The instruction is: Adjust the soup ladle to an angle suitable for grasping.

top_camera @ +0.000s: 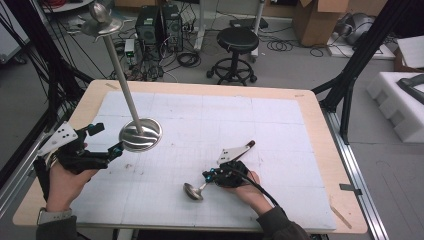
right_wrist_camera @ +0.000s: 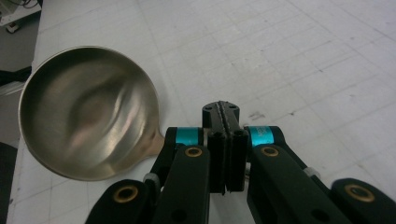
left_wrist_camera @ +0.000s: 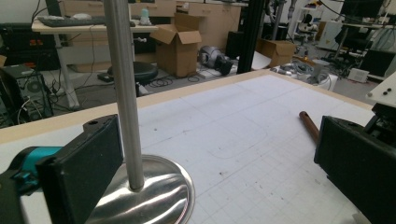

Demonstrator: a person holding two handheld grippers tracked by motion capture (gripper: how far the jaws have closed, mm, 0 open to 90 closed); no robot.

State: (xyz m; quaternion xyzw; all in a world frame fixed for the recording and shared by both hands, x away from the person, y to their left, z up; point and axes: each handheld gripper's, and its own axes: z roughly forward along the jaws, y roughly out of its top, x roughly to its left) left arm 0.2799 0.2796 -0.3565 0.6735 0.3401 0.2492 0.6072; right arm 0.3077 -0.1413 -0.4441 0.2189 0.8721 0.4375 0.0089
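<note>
The left tongs rest low at the near-left of the tabletop, released and spread wide. They face a polished steel stand, which has a round dished base and a slim upright pole. In the left gripper view these tongs have one black pad just beside the pole of the steel stand, while the other pad is well apart on the far side. The pole sits inside the gap but nothing presses on it. That looks like a bracing position, ready to steady the stand so it won't tip.

The right tongs are clenched on the thin neck of a stainless steel ladle with a round bowl and a brown wooden handle end. From above, the bowl hangs just over the white gridded mat, toward the person, and the handle runs back under the hand. In the right gripper view the pads of the right tongs meet tightly, and the bowl of the ladle lies open side up just beyond them (the neck slips out of sight beneath the linkage). A grip that close to the bowl probably gives good control of its tilt.

The stand carries a small dish at its top, so the ladle may be bound for the stand.
</note>
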